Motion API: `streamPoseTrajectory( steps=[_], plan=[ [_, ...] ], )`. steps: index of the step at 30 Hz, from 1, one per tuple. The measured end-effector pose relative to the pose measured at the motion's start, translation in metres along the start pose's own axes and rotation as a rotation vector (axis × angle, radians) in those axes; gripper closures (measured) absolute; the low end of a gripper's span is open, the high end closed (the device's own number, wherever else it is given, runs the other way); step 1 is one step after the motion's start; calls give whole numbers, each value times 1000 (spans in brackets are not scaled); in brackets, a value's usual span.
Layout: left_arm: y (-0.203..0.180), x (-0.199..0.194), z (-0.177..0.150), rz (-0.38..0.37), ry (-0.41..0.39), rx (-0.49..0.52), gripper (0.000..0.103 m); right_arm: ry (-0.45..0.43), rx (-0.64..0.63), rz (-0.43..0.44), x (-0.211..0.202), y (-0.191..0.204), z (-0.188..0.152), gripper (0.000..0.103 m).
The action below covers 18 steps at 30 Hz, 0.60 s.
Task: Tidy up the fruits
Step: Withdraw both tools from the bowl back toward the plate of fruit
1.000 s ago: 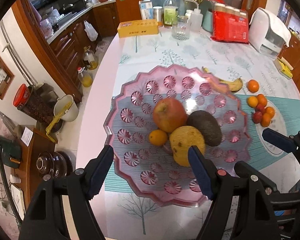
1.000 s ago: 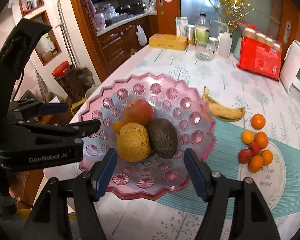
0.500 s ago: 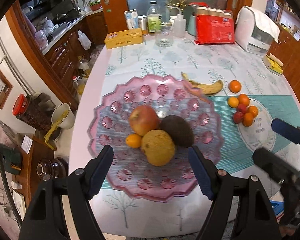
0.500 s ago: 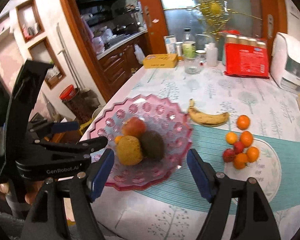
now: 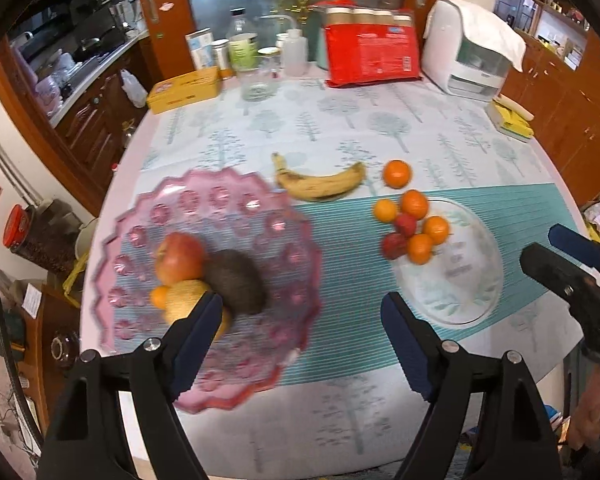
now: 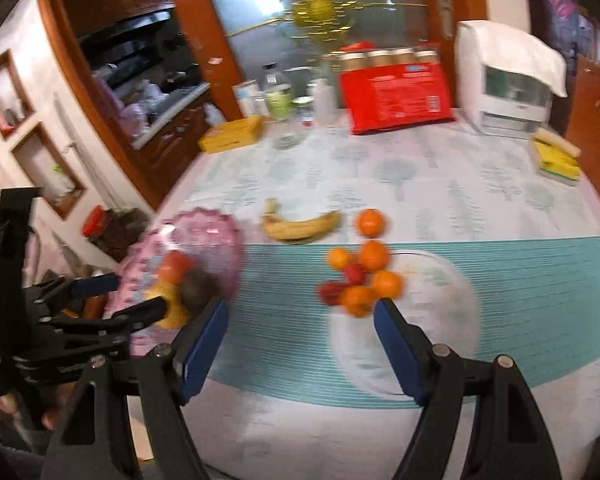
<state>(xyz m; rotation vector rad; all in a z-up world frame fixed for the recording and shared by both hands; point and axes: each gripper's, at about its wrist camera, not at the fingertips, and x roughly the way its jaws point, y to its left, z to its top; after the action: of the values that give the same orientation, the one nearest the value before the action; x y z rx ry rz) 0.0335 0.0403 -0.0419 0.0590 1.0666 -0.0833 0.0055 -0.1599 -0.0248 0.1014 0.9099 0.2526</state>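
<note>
Fruit sorting partly done: four fruits in the pink dish, the rest on the table.

The pink scalloped dish [image 5: 204, 216] holds an apple [image 5: 180, 256], an avocado [image 5: 236, 280], a yellow round fruit [image 5: 184, 300] and a small orange [image 5: 159, 297]. Right of the dish lie a banana [image 5: 320, 184], a lone tangerine [image 5: 397, 173] and a cluster of tangerines and red fruits [image 5: 410, 230] at the rim of a clear glass plate [image 5: 472, 280]. The left gripper [image 5: 300, 332] and the right gripper [image 6: 300, 344] have just been opening; both jaws stand apart, holding nothing.
</note>
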Motion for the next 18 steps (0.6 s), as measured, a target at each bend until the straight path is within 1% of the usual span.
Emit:
streamPoseTrajectory(
  steps=[5,7,9,11,15,17,18],
  plan=[
    [-45,15,8,-17,23,3,22,14,-36,-64,4,-45,6,27],
    [-56,23,11,-25,36,-4,22,25,-54,-70,8,-57,7,27],
    [-67,33,14,-32,43,-19,22,40,-65,-58,16,-70,10,27],
    [-78,47,16,-46,57,-49,22,50,-87,-65,25,-82,13,27],
    [-89,78,17,-82,93,-113,22,89,-126,-46,48,-97,20,27],
    [-94,91,17,-88,107,-128,22,125,-129,3,64,-105,22,27],
    [-97,99,16,-94,109,-129,22,140,-125,8,72,-109,23,27]
  ],
)
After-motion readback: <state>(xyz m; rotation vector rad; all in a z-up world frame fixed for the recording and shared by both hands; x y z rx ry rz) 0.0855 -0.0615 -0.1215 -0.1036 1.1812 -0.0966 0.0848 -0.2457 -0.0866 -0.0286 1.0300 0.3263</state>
